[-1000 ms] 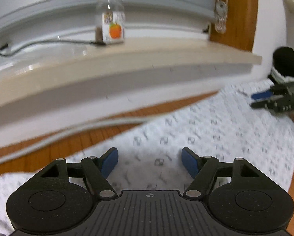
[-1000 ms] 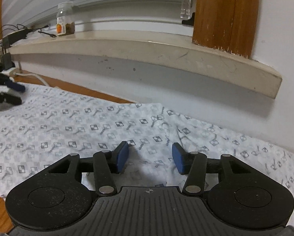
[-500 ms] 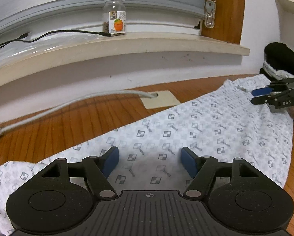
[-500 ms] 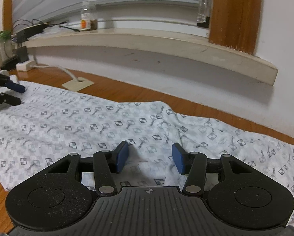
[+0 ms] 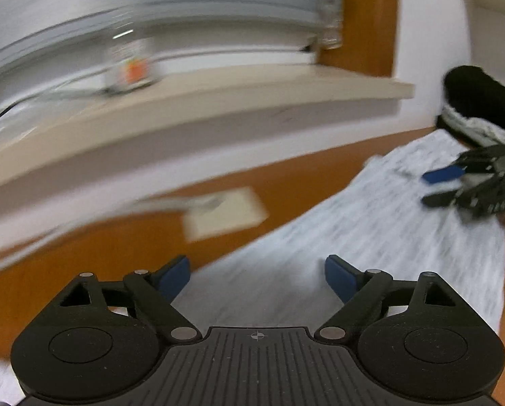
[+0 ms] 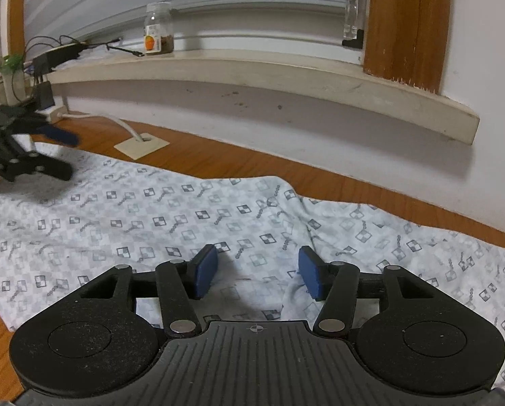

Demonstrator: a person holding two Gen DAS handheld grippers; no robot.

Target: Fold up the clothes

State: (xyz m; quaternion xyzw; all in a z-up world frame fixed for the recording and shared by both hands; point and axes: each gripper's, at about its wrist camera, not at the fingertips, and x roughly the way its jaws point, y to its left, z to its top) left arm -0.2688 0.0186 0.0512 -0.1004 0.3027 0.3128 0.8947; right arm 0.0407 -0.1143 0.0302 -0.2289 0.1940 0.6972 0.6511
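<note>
A white garment (image 6: pixel 191 216) printed with small grey checks lies spread flat on the wooden floor (image 6: pixel 238 159). My right gripper (image 6: pixel 257 272) hovers just over its near part, open, with nothing between the blue pads. In the blurred left wrist view the garment (image 5: pixel 370 233) runs from the foreground to the right. There my left gripper (image 5: pixel 255 275) stands open over the cloth's left edge, holding nothing. Each gripper shows in the other's view: the left gripper (image 6: pixel 54 152) at far left, the right gripper (image 5: pixel 435 187) at far right, both with fingers apart.
A beige window sill (image 6: pixel 262 71) runs along the white wall and carries a small jar (image 6: pixel 158 28) and cables (image 6: pixel 56 50). A white cable goes into a floor plate (image 6: pixel 141 145) near the garment's far edge. A dark bundle of clothing (image 5: pixel 479 108) lies at the right.
The left gripper has swung quickly, blurring its view, and now sits over the garment's left edge. The right view has pulled back slightly and shows more floor. Both stay open.
</note>
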